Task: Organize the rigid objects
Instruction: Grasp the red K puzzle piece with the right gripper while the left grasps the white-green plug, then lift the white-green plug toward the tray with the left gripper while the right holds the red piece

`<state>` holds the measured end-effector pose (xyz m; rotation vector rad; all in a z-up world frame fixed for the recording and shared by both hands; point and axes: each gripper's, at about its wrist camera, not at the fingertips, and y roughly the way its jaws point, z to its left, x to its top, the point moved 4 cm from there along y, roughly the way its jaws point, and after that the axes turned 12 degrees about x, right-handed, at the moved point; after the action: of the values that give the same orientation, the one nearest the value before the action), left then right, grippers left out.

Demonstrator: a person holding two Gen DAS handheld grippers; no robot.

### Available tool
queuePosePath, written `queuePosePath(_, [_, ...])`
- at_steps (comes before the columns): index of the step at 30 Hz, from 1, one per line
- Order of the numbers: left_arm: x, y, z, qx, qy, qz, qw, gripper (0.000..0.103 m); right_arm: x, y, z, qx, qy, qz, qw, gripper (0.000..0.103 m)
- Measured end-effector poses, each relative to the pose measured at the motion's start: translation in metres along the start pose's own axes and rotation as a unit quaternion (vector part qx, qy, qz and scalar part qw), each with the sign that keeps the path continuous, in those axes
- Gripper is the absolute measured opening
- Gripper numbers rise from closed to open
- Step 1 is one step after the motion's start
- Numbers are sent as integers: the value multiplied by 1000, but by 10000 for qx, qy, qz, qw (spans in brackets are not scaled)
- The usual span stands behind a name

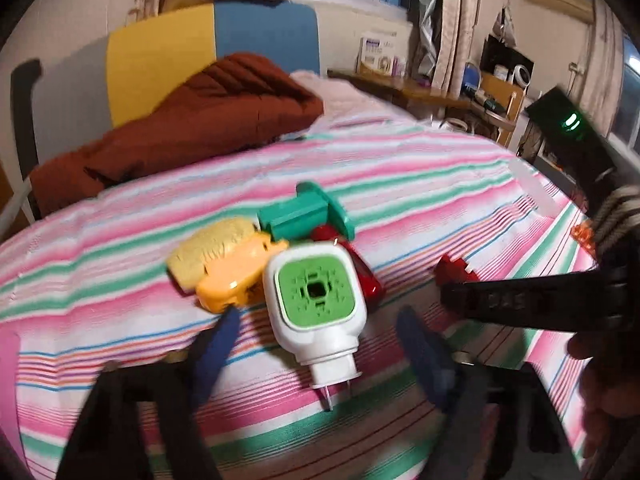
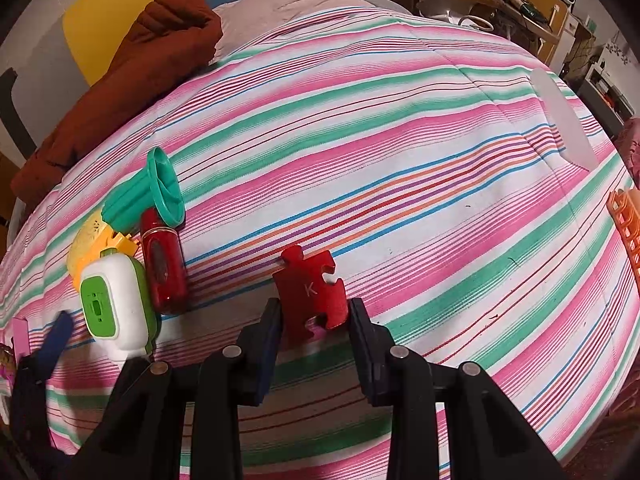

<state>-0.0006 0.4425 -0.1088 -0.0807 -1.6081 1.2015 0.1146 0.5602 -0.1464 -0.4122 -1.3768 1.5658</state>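
Two views, different info: only my right wrist view shows the white "K" on the red puzzle piece [image 2: 314, 294] and the orange basket [image 2: 626, 220] at the bedspread [image 2: 400, 120] edge; left view shows the plug-in vaporizer's [image 1: 316, 304] prongs. Right gripper [image 2: 314, 320] angled steeply down, jaws pinching the puzzle piece upright on the bedspread. Left gripper [image 1: 316, 320] tilted down, jaws spread either side of the white-green vaporizer, not touching. Vaporizer sits against yellow toy [image 1: 228, 260], red bottle [image 2: 164, 260], teal funnel-shaped piece [image 1: 308, 212].
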Motion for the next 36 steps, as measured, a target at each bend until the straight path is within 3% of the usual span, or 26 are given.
queuePosePath(1, [-3, 5, -2, -35, 47, 115, 9999, 53, 0, 0, 0, -17, -1, -2, 10000, 33])
queuePosePath(2, [-4, 6, -1, -36, 53, 146, 9999, 53, 0, 0, 1, -26, 4, -6, 10000, 33])
queuePosePath(7, [-11, 0, 6, -128, -17, 84, 9999, 52, 0, 1, 2, -72, -40, -21, 10000, 33])
queuePosePath(20, [-52, -37, 37, 181, -164, -116, 9996, 52, -2, 4, 14, -221, -229, -101, 9994, 33])
queuePosePath(29, [-77, -58, 53, 178, -227, -207, 9994, 51, -10, -3, 33, -172, -547, -234, 9981, 32])
queuePosePath(33, [-90, -59, 58, 190, -265, -93, 9994, 36, -24, -21, 45, -99, -679, -446, 9966, 31])
queuePosePath(36, [-94, -63, 63, 183, -333, -101, 9992, 34, -37, -32, 56, 72, -806, -536, 9953, 31])
